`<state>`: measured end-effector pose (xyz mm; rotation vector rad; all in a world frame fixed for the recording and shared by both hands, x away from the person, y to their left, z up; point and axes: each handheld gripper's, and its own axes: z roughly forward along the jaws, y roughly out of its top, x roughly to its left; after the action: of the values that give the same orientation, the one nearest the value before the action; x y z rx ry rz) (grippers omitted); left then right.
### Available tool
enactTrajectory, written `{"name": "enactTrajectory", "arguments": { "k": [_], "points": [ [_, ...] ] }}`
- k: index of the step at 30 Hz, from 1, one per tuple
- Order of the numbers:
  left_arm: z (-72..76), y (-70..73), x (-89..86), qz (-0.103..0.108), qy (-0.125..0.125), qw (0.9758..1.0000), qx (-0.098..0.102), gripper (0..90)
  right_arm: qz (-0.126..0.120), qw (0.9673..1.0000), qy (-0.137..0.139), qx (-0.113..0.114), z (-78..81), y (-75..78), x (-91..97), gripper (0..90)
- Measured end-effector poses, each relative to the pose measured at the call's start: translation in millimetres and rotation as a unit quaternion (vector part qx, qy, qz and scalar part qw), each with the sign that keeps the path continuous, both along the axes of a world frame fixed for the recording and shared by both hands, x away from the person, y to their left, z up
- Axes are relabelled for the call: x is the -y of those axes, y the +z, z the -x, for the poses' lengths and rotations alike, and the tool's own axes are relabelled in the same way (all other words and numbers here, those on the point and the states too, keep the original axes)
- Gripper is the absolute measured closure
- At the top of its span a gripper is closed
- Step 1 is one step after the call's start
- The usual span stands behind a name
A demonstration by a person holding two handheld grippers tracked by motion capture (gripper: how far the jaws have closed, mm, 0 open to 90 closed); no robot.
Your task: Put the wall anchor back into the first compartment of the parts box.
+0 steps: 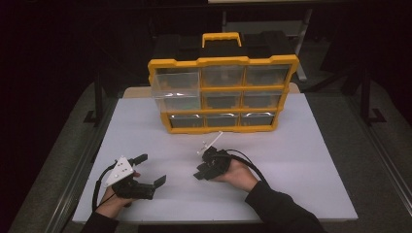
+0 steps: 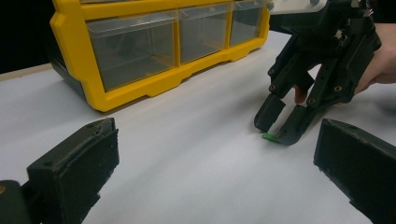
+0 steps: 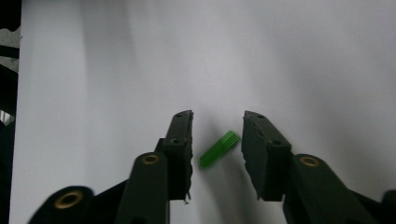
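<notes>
Straddling the green peg (image 3: 219, 148), the right gripper (image 3: 217, 140) stands with jaws apart, not yet clamping, placed to pinch it. The left gripper (image 2: 210, 163) rests open, clear of the organiser (image 1: 222, 92).

From my remote seat, the white table (image 1: 301, 160) lay open around both grippers; the yellow drawer organizer (image 1: 221, 94) walled off twelve o'clock, with passable strips of bare table at its three and nine o'clock.
</notes>
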<state>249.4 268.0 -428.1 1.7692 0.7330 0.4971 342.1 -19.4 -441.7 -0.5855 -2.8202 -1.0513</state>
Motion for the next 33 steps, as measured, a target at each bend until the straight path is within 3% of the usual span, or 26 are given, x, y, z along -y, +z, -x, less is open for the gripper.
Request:
{"name": "enactTrajectory", "arguments": {
  "k": [12, 17, 27, 33],
  "points": [
    [0.1, 0.2, 0.4, 0.000, -0.001, 1.0000, 0.004, 0.0, 0.021, 0.9991, 0.000, 0.036, 3.3, 0.9, -3.0, 76.9],
    [-0.1, 0.1, 0.4, -0.003, -0.002, 1.0000, 0.003, 0.0, 0.025, 0.9989, -0.004, 0.039, 2.8, 1.0, -2.8, 82.5],
    [0.3, 0.7, 0.0, -0.001, -0.001, 1.0000, 0.004, 0.0, 0.027, 0.9987, -0.004, 0.042, 2.9, 1.7, -3.4, 84.2],
    [-0.2, 0.9, 0.1, -0.001, -0.001, 1.0000, 0.003, 0.0, 0.014, 0.9995, 0.004, 0.027, 1.0, 4.6, -2.3, 84.1]
  ]
}}
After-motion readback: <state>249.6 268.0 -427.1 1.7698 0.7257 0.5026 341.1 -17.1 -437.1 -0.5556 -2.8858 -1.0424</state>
